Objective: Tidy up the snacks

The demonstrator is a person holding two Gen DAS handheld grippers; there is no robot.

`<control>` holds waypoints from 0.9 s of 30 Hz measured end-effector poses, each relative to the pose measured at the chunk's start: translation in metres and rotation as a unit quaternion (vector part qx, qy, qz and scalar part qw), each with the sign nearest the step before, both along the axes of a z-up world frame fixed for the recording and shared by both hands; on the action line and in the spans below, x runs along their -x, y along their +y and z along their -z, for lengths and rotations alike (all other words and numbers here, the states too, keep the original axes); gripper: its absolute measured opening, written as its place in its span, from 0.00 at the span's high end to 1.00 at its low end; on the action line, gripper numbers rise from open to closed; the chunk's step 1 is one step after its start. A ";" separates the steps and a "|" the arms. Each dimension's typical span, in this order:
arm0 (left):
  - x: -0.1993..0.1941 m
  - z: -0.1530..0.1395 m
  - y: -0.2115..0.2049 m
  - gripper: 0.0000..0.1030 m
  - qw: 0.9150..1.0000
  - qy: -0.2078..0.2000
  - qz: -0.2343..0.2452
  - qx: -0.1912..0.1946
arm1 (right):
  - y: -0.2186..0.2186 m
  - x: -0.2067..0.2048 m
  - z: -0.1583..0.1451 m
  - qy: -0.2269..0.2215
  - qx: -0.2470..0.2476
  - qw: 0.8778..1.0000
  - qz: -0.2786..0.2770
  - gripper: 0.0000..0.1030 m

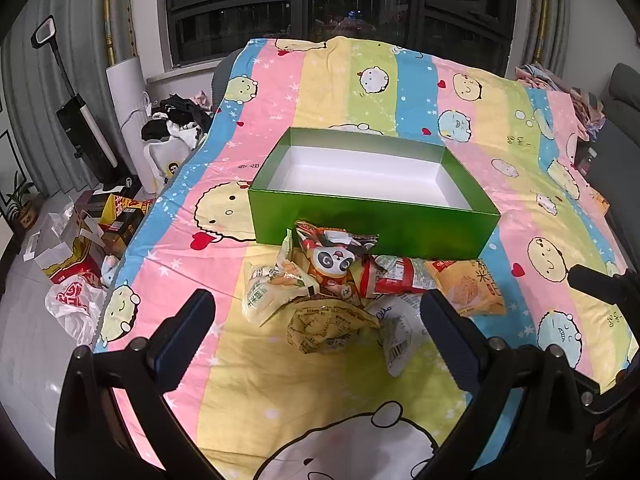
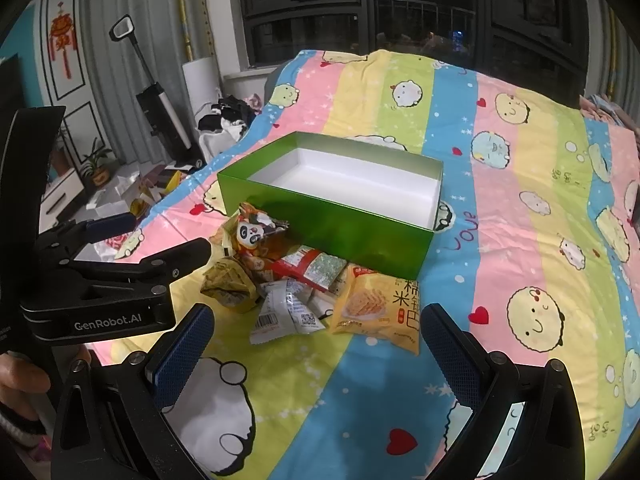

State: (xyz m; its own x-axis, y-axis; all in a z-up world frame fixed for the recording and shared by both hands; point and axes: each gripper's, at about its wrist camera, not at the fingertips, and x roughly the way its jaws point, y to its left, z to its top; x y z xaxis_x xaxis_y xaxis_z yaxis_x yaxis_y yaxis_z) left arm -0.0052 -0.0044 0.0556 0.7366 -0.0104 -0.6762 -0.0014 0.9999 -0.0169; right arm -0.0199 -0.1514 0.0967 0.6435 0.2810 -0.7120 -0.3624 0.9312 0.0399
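An empty green box [image 1: 372, 224] with a white inside stands on the bed; it also shows in the right wrist view [image 2: 340, 228]. A pile of snack packets lies against its near wall: a panda packet [image 1: 334, 262] [image 2: 250, 232], a red packet [image 1: 394, 276] [image 2: 308, 266], an orange packet [image 1: 468, 288] [image 2: 378, 308], a crumpled yellow packet [image 1: 328, 326] [image 2: 230, 284] and a white packet [image 2: 284, 310]. My left gripper [image 1: 318, 328] is open and empty, just short of the pile. My right gripper [image 2: 316, 338] is open and empty, near the orange and white packets.
The striped cartoon bedsheet [image 1: 280, 380] covers the bed. The left gripper's body [image 2: 100, 280] sits at the left of the right wrist view. Boxes and bags [image 1: 80, 248] litter the floor left of the bed, with a vacuum [image 1: 86, 132]. Clothes [image 1: 576, 92] lie at the far right.
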 end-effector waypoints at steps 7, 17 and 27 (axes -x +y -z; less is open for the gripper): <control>-0.001 0.000 -0.001 0.00 1.000 0.003 0.003 0.000 | -0.001 0.000 0.001 0.000 0.000 1.000 -0.001 0.01; -0.001 0.019 0.009 0.01 0.987 0.037 0.078 0.134 | -0.004 0.001 0.023 0.037 -0.044 0.998 -0.024 0.00; -0.005 0.063 0.011 0.09 0.964 0.086 0.108 0.225 | -0.002 -0.003 0.070 0.107 -0.106 0.988 -0.042 0.08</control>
